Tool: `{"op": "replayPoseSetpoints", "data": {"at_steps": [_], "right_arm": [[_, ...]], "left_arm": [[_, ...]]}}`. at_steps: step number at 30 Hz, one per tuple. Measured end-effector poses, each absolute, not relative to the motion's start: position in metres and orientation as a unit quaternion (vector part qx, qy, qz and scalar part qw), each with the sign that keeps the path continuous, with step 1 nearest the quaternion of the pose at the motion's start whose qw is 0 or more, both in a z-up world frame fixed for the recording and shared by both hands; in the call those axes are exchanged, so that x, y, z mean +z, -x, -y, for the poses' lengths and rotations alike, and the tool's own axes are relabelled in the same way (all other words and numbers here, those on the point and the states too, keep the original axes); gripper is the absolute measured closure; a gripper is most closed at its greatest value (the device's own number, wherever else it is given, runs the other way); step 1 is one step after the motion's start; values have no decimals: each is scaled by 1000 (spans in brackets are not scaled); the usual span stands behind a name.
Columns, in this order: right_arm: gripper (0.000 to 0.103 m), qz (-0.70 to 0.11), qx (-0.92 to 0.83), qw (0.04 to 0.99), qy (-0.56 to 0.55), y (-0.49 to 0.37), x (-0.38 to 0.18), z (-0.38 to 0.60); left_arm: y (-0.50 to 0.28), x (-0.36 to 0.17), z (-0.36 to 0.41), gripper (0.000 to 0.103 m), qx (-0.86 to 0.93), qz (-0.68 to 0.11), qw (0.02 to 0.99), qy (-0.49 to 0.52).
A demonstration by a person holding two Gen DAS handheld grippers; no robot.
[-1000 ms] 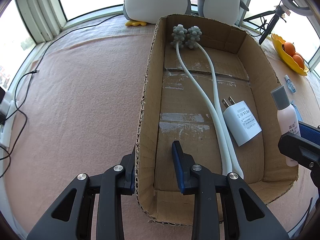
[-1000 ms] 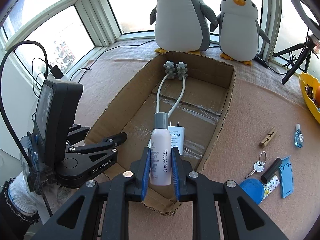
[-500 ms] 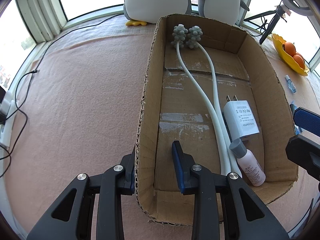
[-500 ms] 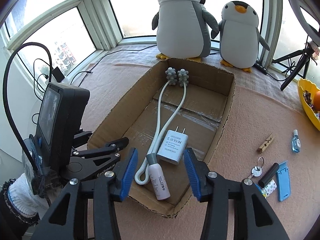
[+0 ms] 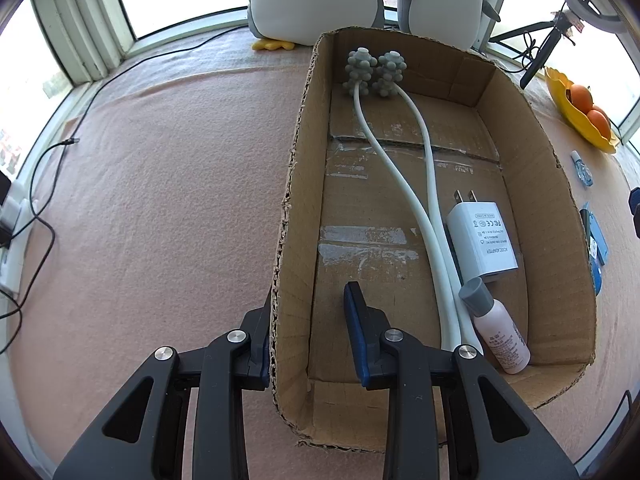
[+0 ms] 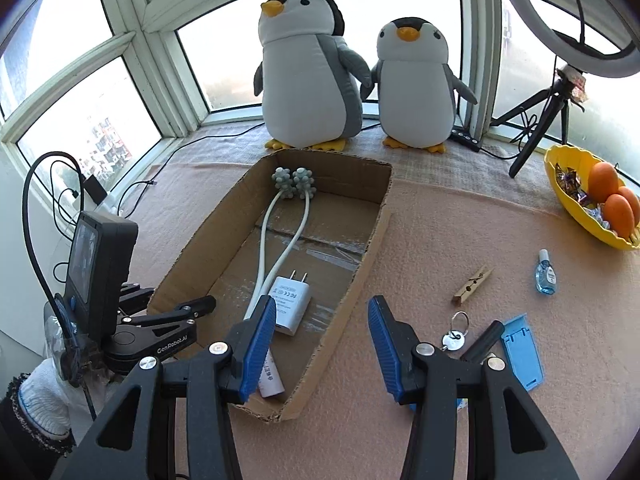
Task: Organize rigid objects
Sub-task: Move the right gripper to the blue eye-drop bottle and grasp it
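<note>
Left wrist view — left gripper point(image 5: 308, 312) clamps the cardboard box point(image 5: 288, 216) wall, angled down; right gripper point(image 6: 320, 344) fingers apart, empty.

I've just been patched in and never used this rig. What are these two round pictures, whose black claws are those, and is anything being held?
No robot arm here: a person holds a two-finger gripper in each hand, each carrying a fisheye camera looking along its fingers.

The left wrist view shows the left gripper clamped on the side wall of the cardboard box, steadying it. Inside lie a white two-ball massager, a white power adapter and a small pink bottle.

The right wrist view shows the right gripper, open and empty. On the pink cloth to its right lie a clothespin, keys, a small blue bottle and a blue plastic stand.
</note>
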State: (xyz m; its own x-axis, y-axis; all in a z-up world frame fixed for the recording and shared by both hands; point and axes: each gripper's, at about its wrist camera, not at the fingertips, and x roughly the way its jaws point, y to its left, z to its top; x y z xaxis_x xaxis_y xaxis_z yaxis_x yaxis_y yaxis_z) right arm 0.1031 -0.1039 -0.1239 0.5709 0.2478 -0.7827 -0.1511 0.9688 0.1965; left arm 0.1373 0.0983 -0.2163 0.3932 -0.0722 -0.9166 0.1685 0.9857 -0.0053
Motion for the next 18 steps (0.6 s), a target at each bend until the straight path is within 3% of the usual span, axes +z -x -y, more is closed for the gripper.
{"op": "replayPoseSetpoints", "data": {"at_steps": [18], "right_arm": [[59,-452,-36,885,-106,-128,-161,251]], "left_arm": [[-138,-217,-96,75,-67,-548,832,-49]]}}
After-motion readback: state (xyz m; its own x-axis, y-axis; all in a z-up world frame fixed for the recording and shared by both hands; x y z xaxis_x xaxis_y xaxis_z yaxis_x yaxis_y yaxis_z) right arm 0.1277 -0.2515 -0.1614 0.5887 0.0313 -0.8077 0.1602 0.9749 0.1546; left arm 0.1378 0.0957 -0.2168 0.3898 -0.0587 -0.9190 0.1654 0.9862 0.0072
